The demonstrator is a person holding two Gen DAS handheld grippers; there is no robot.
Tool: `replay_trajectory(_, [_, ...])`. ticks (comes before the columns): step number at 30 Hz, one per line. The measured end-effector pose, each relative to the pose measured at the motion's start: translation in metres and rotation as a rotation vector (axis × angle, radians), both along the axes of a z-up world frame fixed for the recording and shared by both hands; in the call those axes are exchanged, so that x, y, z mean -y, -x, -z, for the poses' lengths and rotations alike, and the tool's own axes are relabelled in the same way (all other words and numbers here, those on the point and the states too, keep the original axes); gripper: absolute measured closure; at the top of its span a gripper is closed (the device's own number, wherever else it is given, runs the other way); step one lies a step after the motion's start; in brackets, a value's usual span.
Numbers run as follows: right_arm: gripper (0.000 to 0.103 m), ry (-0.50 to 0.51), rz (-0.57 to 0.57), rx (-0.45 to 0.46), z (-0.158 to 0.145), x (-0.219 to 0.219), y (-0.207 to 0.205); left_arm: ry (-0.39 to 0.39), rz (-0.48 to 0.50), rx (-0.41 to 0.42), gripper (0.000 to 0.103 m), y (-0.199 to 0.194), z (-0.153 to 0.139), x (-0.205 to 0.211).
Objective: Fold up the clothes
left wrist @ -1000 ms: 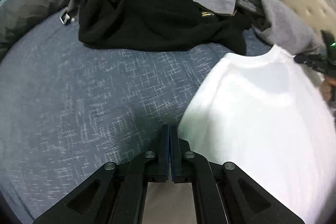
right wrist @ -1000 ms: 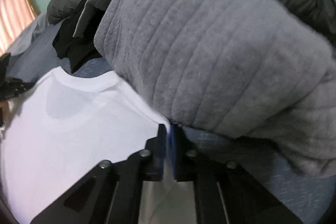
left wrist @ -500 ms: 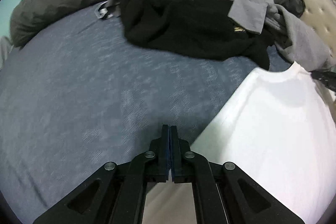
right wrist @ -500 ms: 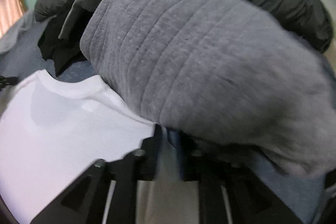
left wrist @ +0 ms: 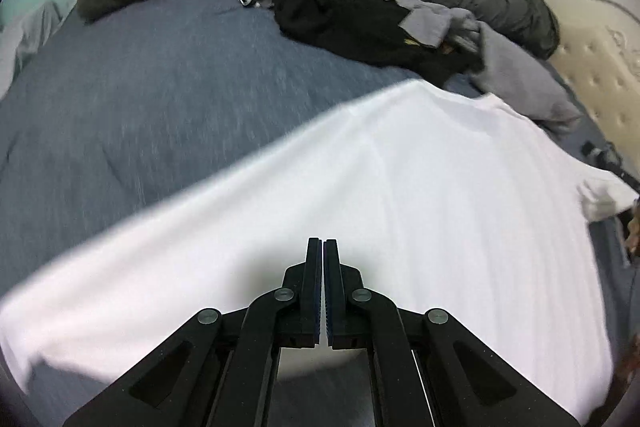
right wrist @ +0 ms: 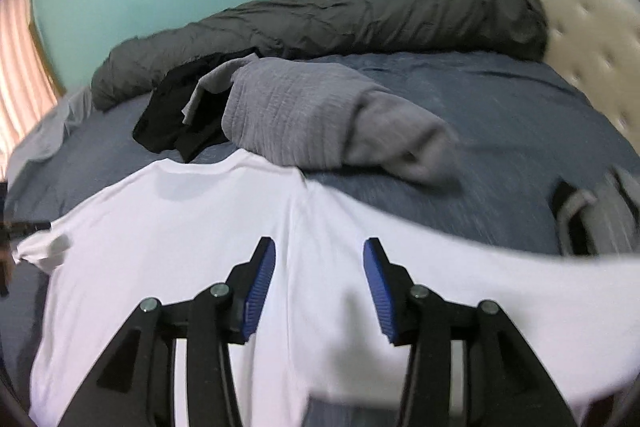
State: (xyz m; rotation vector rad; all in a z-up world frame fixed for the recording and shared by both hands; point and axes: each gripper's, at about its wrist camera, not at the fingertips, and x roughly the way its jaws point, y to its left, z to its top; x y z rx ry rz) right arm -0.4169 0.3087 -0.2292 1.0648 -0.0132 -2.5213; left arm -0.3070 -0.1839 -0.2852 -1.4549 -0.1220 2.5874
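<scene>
A white T-shirt (left wrist: 400, 195) lies spread flat on the blue bed sheet (left wrist: 140, 99), collar toward the clothes pile. It also shows in the right wrist view (right wrist: 192, 223). My left gripper (left wrist: 323, 247) is shut, its tips over the shirt's body; whether it pinches any cloth is not visible. My right gripper (right wrist: 319, 259) is open and empty, hovering above the shirt near its shoulder seam, with blue pads (right wrist: 262, 279) showing.
A pile of clothes lies beyond the collar: a black garment (left wrist: 352, 19) and a grey ribbed garment (right wrist: 296, 119). A dark grey duvet (right wrist: 340, 19) is rolled along the far side. A tufted cream headboard (right wrist: 592, 27) stands at the right. A grey-black item (right wrist: 580, 219) lies at the right.
My right gripper has opened, let go of the shirt and pulled back from the grey garment. The left gripper has pulled back and now sits over the shirt, which lies spread out wider.
</scene>
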Motion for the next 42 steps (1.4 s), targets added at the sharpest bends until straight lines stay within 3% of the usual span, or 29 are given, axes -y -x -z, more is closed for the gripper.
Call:
replay_trajectory(8, [0.051, 0.086, 0.085, 0.091, 0.011, -0.063, -0.076, -0.100, -0.012, 0.055, 0.100, -0.069, 0.025, -0.017])
replay_trajectory(14, [0.051, 0.109, 0.070, 0.158, 0.028, -0.062, -0.096, -0.116, -0.007, 0.100, 0.100, -0.084, 0.040, -0.026])
replay_trajectory(21, [0.051, 0.137, 0.052, 0.236, 0.047, -0.060, -0.119, -0.141, 0.012, 0.116, 0.099, -0.099, 0.031, -0.030])
replay_trajectory(23, [0.051, 0.143, 0.044, 0.259, 0.052, -0.059, -0.126, -0.132, 0.028, 0.125, 0.090, -0.108, 0.027, -0.032])
replay_trajectory(26, [0.051, 0.127, 0.010, 0.317, 0.053, -0.056, -0.143, -0.154, 0.045, 0.151, 0.075, -0.128, 0.021, -0.034])
replay_trajectory(34, [0.051, 0.028, -0.141, 0.430, 0.044, -0.055, -0.238, -0.122, 0.097, 0.247, 0.071, -0.208, 0.014, -0.033])
replay_trajectory(42, [0.051, -0.003, -0.155, 0.480, 0.048, -0.079, -0.319, -0.121, 0.124, 0.337, 0.069, -0.278, 0.017, -0.032])
